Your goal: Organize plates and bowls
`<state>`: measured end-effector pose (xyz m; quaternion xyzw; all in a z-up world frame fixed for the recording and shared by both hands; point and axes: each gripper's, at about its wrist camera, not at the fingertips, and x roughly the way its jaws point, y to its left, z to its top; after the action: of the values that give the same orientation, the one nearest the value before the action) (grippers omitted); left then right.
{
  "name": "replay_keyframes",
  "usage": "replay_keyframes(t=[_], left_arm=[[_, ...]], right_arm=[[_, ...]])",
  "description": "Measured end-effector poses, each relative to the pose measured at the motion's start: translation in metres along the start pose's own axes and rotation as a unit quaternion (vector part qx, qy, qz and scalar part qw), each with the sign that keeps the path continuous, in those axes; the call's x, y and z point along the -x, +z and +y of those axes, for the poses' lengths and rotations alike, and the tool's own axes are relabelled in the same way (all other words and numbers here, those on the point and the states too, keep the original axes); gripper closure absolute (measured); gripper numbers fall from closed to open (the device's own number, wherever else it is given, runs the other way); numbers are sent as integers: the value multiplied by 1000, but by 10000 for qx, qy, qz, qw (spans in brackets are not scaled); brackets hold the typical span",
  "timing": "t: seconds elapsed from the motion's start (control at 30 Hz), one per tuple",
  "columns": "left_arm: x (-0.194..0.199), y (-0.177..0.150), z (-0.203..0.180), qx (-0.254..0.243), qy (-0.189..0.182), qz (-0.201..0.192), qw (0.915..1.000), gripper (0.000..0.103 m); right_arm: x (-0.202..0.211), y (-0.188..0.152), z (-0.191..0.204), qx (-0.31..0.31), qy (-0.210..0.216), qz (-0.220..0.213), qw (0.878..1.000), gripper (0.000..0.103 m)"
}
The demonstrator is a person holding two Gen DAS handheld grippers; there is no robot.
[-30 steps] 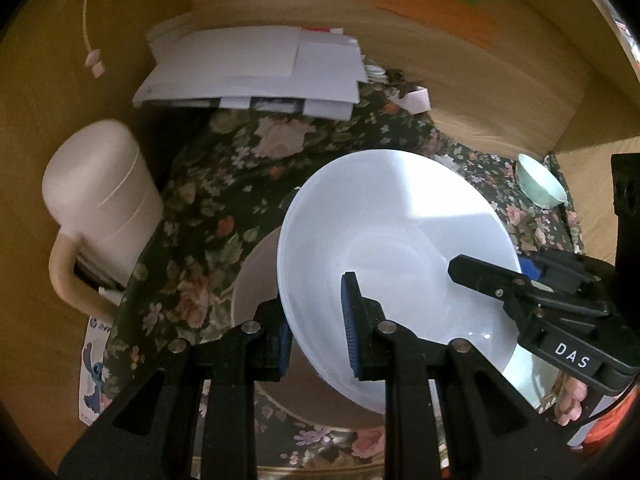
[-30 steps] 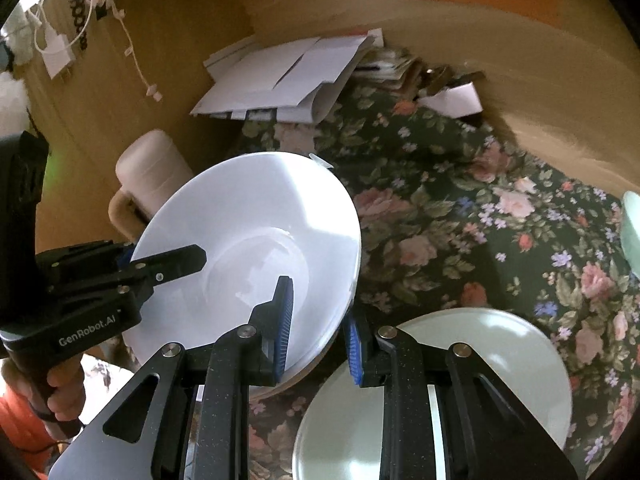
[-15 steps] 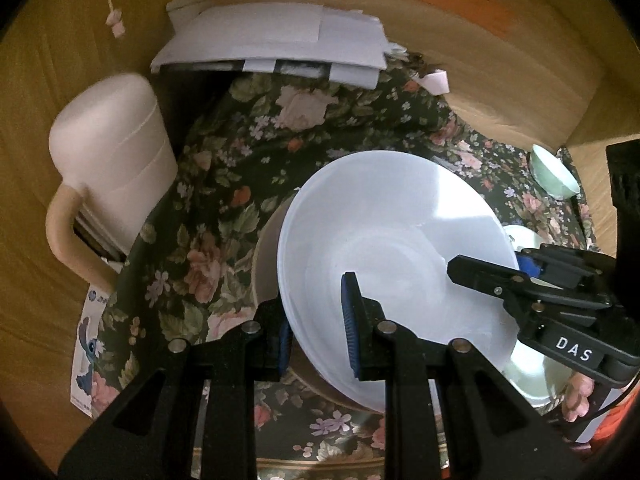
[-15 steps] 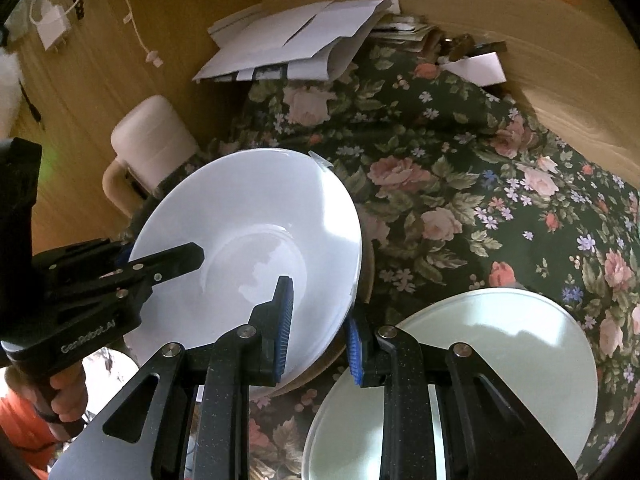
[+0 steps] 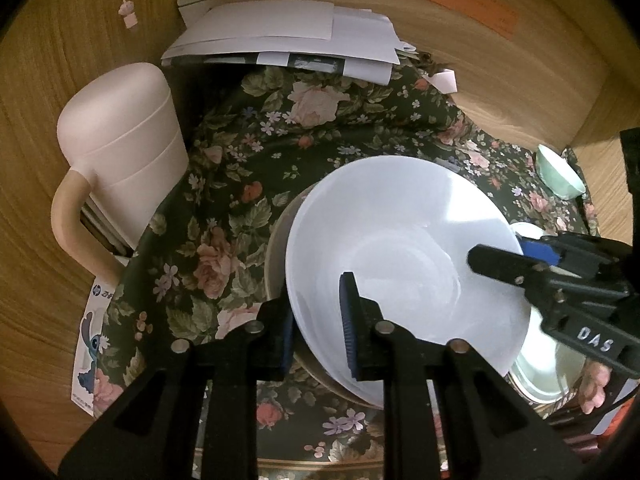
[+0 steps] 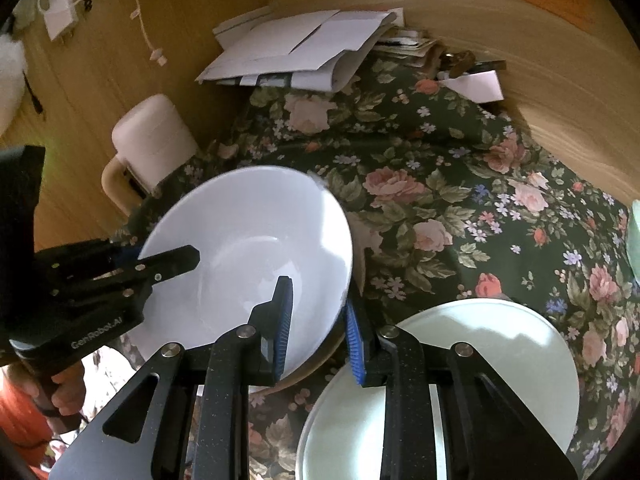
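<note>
A white bowl (image 5: 404,248) (image 6: 248,232) is tilted over a tan plate (image 5: 276,248) (image 6: 316,364) on the floral cloth. My left gripper (image 5: 316,332) is shut on the bowl's near rim, and it shows from the side in the right wrist view (image 6: 160,256). My right gripper (image 6: 318,328) has the opposite rim between its blue pads. Its jaws are starting to open, though the pads still look to be against the bowl wall. In the left wrist view the right gripper (image 5: 508,252) reaches in from the right. Whether the bowl touches the tan plate is hidden.
A pale green plate (image 6: 500,352) (image 5: 548,364) lies right of the bowl. A small mint bowl (image 5: 560,176) sits at the far right. A cream jug (image 5: 120,152) (image 6: 152,140) stands at the left, papers (image 5: 288,36) at the back. Wooden walls enclose the cloth.
The bowl, held at both rims, has come down closer over the tan plate. Both views now look more steeply down on the cloth. The spacing of the pads looks the same.
</note>
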<state>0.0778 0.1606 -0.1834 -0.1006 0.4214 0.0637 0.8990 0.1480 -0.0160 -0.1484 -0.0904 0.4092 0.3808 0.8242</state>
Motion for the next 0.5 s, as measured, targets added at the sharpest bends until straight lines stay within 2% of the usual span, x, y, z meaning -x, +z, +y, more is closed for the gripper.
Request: replay_keyframes(t=[0.13, 0.2, 0.3, 0.43, 0.5], left_arm=[[0, 5, -2, -60, 48, -58, 10000, 83], [0, 8, -6, -155, 124, -33, 9998, 82], [-2, 14, -7, -215, 195, -13, 9996, 81], [4, 23, -4, -99, 141, -89, 9998, 64], [12, 29, -8, -134, 129, -198, 9996, 60]], right_arm=[[14, 3, -3, 60, -66, -267, 9996, 59], [19, 5, -4, 121, -142, -330, 9993, 55], [22, 5, -9, 81, -161, -334, 9993, 55], [28, 5, -19, -65, -168, -383, 9991, 55], [34, 5, -25, -136, -192, -459, 9987, 55]])
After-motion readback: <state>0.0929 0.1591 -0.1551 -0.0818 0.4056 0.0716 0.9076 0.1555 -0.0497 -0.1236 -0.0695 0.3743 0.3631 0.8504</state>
